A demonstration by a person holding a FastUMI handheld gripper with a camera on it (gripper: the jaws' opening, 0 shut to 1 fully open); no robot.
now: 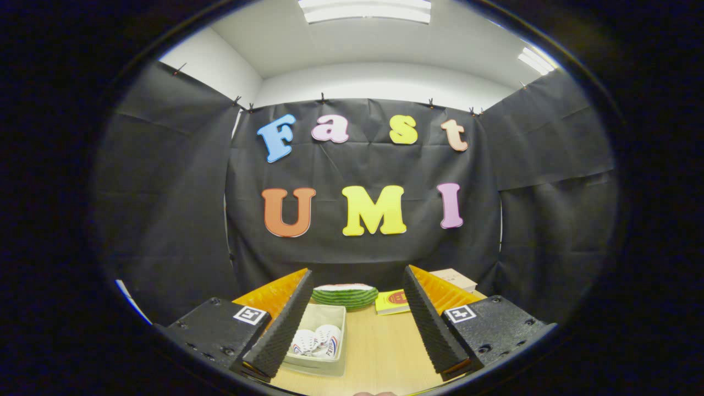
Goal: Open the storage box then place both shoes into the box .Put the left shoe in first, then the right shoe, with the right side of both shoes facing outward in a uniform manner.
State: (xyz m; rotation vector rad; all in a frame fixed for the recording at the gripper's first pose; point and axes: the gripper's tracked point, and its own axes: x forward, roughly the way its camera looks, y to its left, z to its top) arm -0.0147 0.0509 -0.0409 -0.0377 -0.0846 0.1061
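Observation:
My gripper (357,275) stands open, its two black ribbed fingers (280,324) spread wide with nothing between them. Below and just ahead of the left finger sits a pale translucent storage box (322,316) on the wooden table (385,346). Two white shoes (318,342) with red and blue marks lie inside the box, side by side, partly hidden by the left finger. I see no lid on the box.
A green striped watermelon-slice object (345,296) lies beyond the box. A yellow booklet (392,301) rests near the right finger, and a beige box (454,278) sits behind that finger at the table's far right.

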